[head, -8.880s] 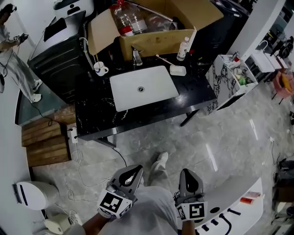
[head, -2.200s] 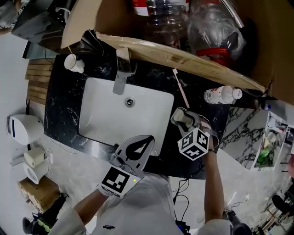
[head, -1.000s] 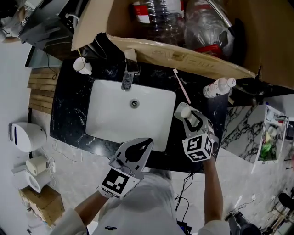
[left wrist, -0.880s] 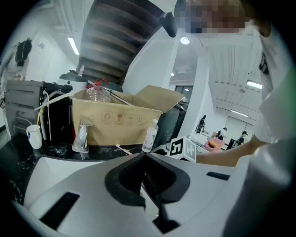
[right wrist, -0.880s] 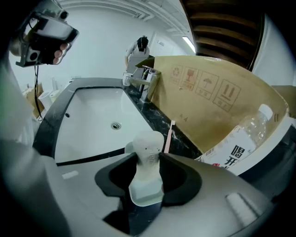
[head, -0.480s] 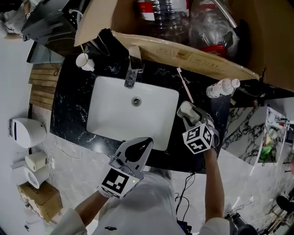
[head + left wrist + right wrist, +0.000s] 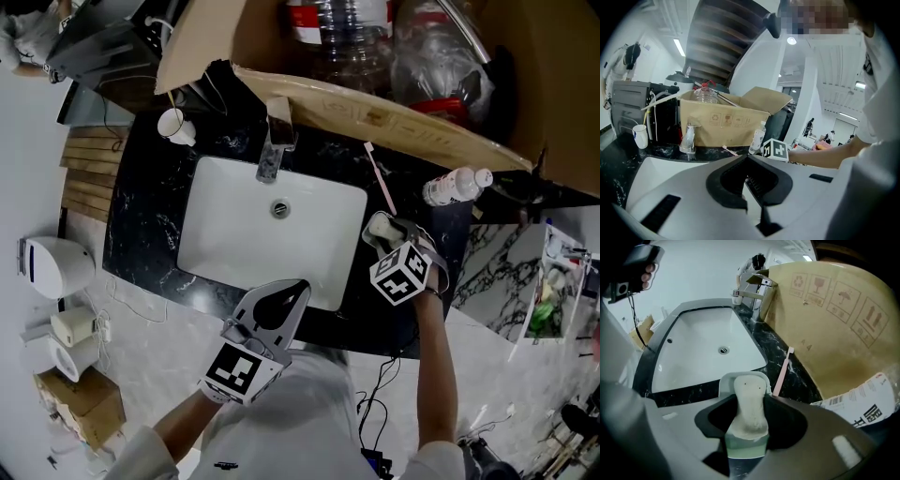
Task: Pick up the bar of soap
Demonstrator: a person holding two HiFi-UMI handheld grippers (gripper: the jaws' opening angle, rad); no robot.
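Right claw (image 7: 751,414), jaws just opened wide, is set astride the ungripped bar of soap (image 7: 746,390) in its dish (image 7: 725,380); closed off-centre, soap could be squirted out.

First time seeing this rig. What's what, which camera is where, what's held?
No robot: a person carries a hand-held gripper in each hand. One picture comes from a head camera looking down; the other two from cameras riding on each one. On the counter: sink, tap, cup, toothbrush, bottle, and soap in a dish; a box stands behind. The right hand-held gripper straddles the soap; its jaws have just been opening and are not gripping it. The left hand-held gripper is shut and empty.
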